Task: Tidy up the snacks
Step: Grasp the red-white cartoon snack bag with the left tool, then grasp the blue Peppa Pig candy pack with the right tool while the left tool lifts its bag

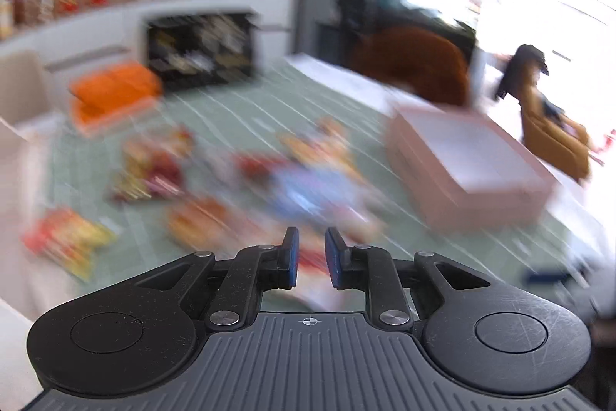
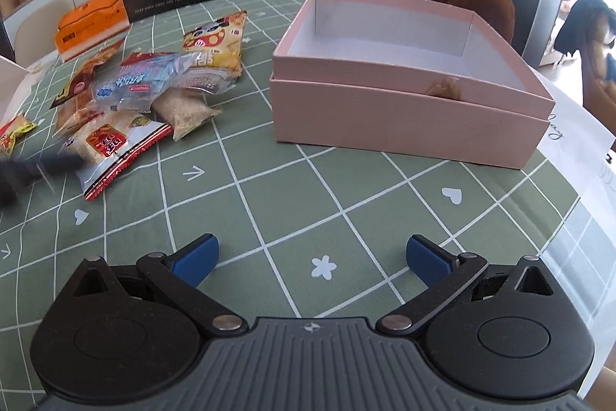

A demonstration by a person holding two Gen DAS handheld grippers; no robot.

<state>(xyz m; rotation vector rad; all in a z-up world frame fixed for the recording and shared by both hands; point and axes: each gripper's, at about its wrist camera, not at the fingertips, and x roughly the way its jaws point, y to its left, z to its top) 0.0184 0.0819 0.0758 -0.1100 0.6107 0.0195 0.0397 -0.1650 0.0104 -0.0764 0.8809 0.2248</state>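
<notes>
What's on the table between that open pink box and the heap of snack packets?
Nothing: in the right wrist view only bare green checked tablecloth separates the pink box from the snack packets.

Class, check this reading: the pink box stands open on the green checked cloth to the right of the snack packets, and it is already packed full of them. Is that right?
Not quite. The pink box is open and stands to the right of the snack packets on the green checked cloth, but it is not full: the right wrist view shows a bare white inside with at most one small brownish item near the front wall.
</notes>
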